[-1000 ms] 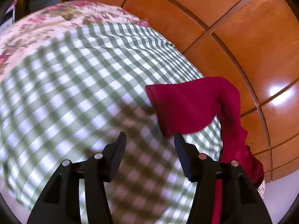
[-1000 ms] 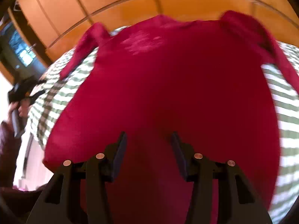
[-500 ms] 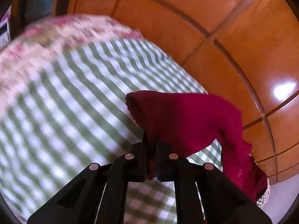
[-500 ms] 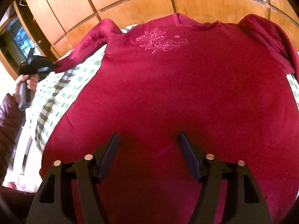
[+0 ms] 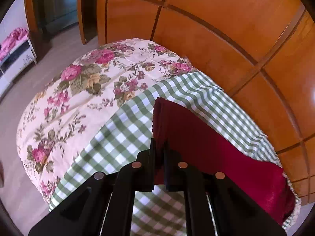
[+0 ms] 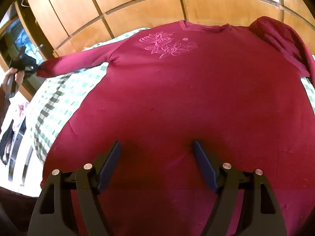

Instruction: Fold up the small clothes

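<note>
A dark red long-sleeved shirt (image 6: 177, 98) with a pink rose print lies front up on the green checked cloth (image 6: 65, 98). My left gripper (image 5: 159, 143) is shut on the cuff of the left sleeve (image 5: 206, 143) and holds it pulled out straight above the cloth. In the right wrist view that same left gripper (image 6: 34, 68) shows at the far left in a hand, pinching the sleeve end. My right gripper (image 6: 156, 149) hovers over the shirt's lower body, its jaws opening, with only flat fabric below them. The right sleeve (image 6: 281, 39) lies bunched at the top right.
The checked cloth (image 5: 122, 143) covers part of a floral bedspread (image 5: 78, 90). Orange wooden panels (image 5: 226, 29) run close behind the bed. A white bench with pink fabric (image 5: 13, 39) stands at the far left across bare floor.
My left gripper closed on the sleeve cuff, then lifted and drew it outward, straightening the sleeve. My right gripper's jaws spread wider over the shirt body.
</note>
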Motion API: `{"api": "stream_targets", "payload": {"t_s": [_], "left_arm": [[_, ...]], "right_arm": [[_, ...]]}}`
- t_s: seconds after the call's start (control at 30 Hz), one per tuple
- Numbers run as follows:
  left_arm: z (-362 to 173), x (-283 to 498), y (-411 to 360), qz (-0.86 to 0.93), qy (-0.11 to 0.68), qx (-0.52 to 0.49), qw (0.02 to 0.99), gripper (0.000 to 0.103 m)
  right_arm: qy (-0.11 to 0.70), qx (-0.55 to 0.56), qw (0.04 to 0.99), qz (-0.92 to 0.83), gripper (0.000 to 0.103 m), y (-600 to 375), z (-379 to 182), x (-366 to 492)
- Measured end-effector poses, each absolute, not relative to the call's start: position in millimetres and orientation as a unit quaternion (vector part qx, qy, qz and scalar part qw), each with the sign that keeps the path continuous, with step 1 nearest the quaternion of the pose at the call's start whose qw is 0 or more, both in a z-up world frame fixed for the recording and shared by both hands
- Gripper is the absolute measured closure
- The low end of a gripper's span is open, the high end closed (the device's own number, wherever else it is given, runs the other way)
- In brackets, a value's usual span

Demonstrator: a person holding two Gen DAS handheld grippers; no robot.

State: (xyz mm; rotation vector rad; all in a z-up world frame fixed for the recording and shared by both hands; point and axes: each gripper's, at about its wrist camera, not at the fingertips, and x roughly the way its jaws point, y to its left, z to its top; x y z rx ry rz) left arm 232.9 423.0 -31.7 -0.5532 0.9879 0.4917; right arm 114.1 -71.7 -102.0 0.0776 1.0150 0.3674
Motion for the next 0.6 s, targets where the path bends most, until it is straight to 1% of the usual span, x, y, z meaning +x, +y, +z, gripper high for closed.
{"api": "stream_targets", "payload": {"t_s": [0.07,0.1,0.13,0.17,0.2,0.27,0.37,0.43,0.47,0.5,0.53,0.6], "left_arm": [[-39.8,242.6,425.6,0.238,0.462,-0.272,0.810,0.096],[-44.3,245.6,425.5,0.249,0.465,-0.262,0.808,0.088],[-53.7,248.2,425.3,0.271,0.479,-0.242,0.799,0.084],[-67.1,248.0,427.0,0.284,0.496,-0.233,0.787,0.077],[-80.7,242.6,430.2,0.291,0.507,-0.239,0.775,0.061],[-97.5,223.2,437.9,0.318,0.503,-0.265,0.759,0.041],[-106.5,184.8,442.8,0.339,0.467,-0.296,0.761,0.040],[-105.3,162.3,437.6,0.325,0.444,-0.311,0.775,0.041],[-104.6,154.4,432.2,0.312,0.437,-0.315,0.783,0.042],[-104.3,148.1,425.4,0.292,0.433,-0.320,0.790,0.042],[-103.7,141.4,415.2,0.262,0.428,-0.327,0.801,0.042],[-103.2,136.2,391.1,0.199,0.427,-0.332,0.817,0.042]], "right_arm": [[0.482,0.023,0.859,0.170,0.028,-68.1,-102.2,112.8],[0.482,0.016,0.860,0.167,0.028,-65.9,-102.1,112.2],[0.482,0.012,0.860,0.167,0.027,-64.3,-102.5,111.6],[0.481,0.007,0.861,0.165,0.026,-62.8,-102.3,111.3],[0.481,0.003,0.862,0.164,0.025,-61.6,-102.4,110.9],[0.480,-0.005,0.862,0.161,0.025,-59.7,-102.4,110.6],[0.481,-0.027,0.861,0.165,0.024,-50.2,-93.5,114.3],[0.472,-0.033,0.860,0.190,0.028,-40.7,-85.0,120.0],[0.470,-0.035,0.858,0.203,0.033,-34.3,-81.3,124.3],[0.467,-0.036,0.855,0.222,0.041,-24.6,-78.4,131.8],[0.465,-0.040,0.852,0.237,0.044,-14.0,-76.9,140.6],[0.461,-0.045,0.848,0.257,0.055,4.6,-76.0,155.2]]}}
